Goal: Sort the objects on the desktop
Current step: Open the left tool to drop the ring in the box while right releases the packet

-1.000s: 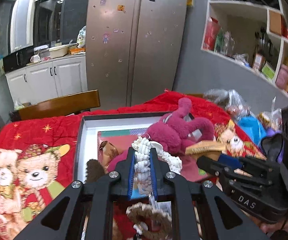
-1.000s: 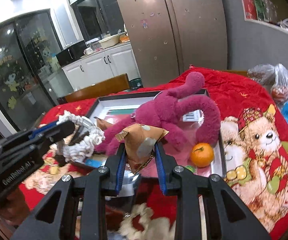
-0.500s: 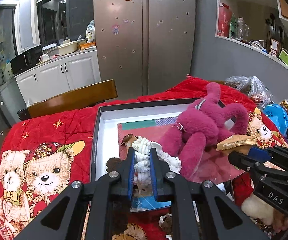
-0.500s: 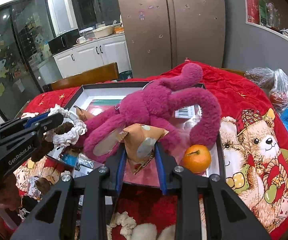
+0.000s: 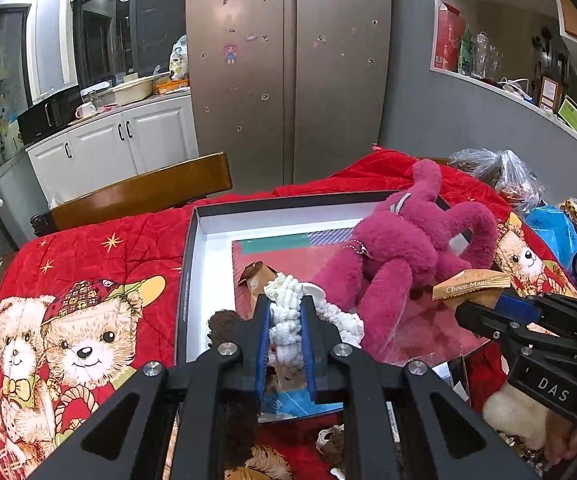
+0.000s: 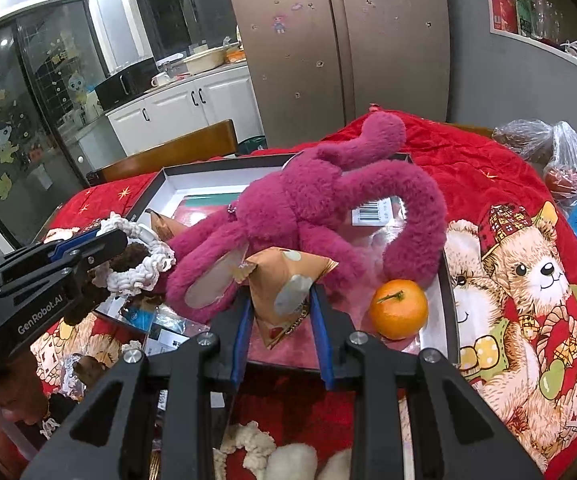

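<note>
A fluffy white knitted scrunchie point(image 5: 286, 320) is pinched between the blue pads of the left gripper point(image 5: 284, 326), low in the centre of the left wrist view, above the near edge of the shallow white-lined box point(image 5: 196, 280). A tan triangular snack packet point(image 6: 284, 284) is clamped in the right gripper point(image 6: 280, 312), at mid-frame of the right wrist view. Behind it, a magenta plush toy point(image 6: 328, 216) is sprawled across the box, and a small orange tangerine point(image 6: 398, 308) is seen just right of the packet.
</note>
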`<state>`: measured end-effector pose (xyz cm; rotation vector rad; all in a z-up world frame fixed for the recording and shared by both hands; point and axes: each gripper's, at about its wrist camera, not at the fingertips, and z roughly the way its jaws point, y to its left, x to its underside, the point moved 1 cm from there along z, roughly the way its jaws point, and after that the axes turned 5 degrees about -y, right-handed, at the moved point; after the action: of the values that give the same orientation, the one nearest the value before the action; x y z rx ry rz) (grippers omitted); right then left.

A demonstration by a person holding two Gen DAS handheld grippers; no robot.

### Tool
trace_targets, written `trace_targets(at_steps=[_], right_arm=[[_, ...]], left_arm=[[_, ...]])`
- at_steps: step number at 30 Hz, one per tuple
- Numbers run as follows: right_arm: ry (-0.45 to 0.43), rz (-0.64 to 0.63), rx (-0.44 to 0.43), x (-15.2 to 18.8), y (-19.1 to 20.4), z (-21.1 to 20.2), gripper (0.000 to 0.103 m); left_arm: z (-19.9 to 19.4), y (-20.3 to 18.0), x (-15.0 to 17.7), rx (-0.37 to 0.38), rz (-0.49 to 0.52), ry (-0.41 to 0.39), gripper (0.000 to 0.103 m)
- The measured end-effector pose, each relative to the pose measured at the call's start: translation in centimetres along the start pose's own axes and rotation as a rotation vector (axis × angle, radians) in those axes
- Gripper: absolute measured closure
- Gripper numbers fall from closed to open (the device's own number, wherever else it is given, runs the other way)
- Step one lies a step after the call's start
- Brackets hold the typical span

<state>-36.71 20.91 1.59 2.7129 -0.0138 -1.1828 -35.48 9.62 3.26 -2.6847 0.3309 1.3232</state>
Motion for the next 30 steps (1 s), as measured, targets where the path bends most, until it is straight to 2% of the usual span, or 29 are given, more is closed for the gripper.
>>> trace_targets(at_steps=[2,3,4,5,6,7,9,12,15,19,24,30], right_arm=[[0.005,0.002,0.0,0.1,0.2,0.1,0.074],[0.007,0.004,0.003,0.1,0.2,0.2,0.072],[0.009,0.008,0.003,0.1,0.2,0.3,0.072],[0.008,0.022,-0.006,0.1,0.0,0.3,0.072],[0.008,0.032,-0.011,0.2,-0.2,0.3,0.072],[0.008,0.038,-0.016,0.1,-0.3,0.3,0.07],[-0.002,0.048,-0.018,0.0,-0.5,0.0,0.057],[-0.022,0.066,-0.034,-0.1,-0.8,-0.5,0.043],[-0.035,0.084,-0.047,-0.3,-1.1,-0.9,0.036],[-0.036,0.093,-0.053,-0.3,-1.3,-0.9,0.031],[-0.04,0.09,-0.069,-0.4,-1.1,-1.2,0.022],[-0.082,0.074,-0.084,-0.8,-0.6,-2.7,0.018]], left_arm=[[-0.1,0.0,0.0,0.004,-0.005,-0.012,0.086],[-0.2,0.0,-0.1,-0.001,-0.003,-0.02,0.08],[-0.2,-0.1,-0.1,-0.002,0.003,-0.023,0.073],[-0.3,-0.2,-0.1,-0.004,0.011,-0.023,0.055],[-0.5,-0.3,-0.1,-0.014,0.016,-0.035,0.041],[-0.6,-0.2,-0.2,-0.022,0.011,-0.048,0.038],[-0.9,0.0,-0.3,-0.033,-0.012,-0.062,0.031],[-0.8,0.6,-0.5,-0.014,-0.048,-0.049,0.026],[-0.8,1.5,-0.5,-0.012,-0.094,-0.043,0.026],[-0.8,2.0,-0.5,-0.008,-0.119,-0.039,0.026],[-1.0,2.1,-0.7,-0.008,-0.119,-0.037,0.026],[-2.0,2.5,-1.2,-0.003,-0.12,-0.056,0.026]])
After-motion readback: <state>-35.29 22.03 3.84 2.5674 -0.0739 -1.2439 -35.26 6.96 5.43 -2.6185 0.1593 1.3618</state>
